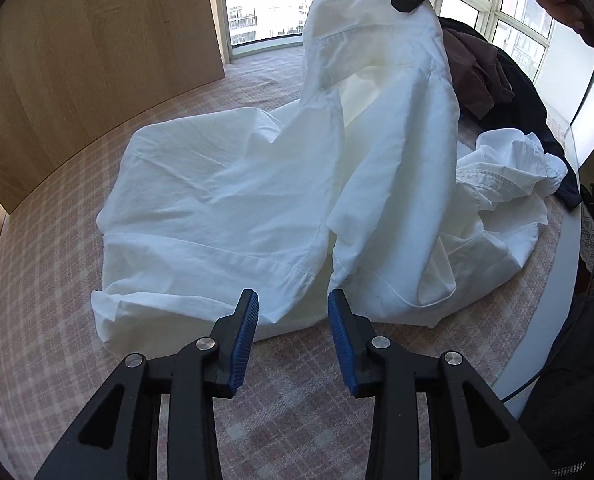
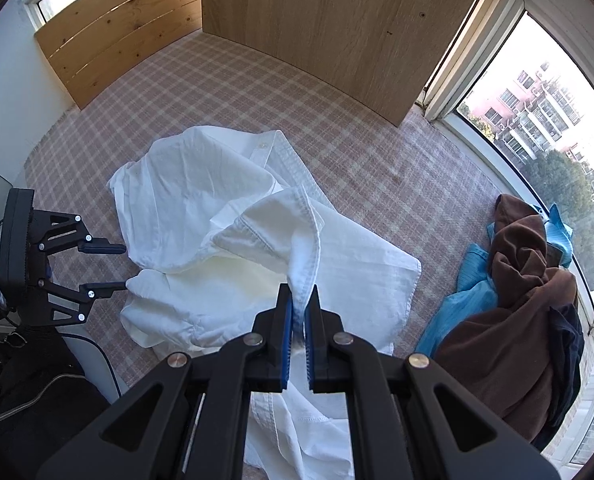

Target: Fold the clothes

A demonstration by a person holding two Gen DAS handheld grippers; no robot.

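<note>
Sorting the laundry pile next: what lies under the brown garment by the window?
A light blue garment sticks out from under the brown garment, and dark fabric shows at its window side. Anything else beneath is covered.

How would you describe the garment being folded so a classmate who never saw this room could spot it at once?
Start at the pink checked cloth covering the surface by the window. In its middle sprawls a crumpled white shirt, one edge lifted by the right gripper. It alone is white; the pile beside it is brown and blue.
</note>
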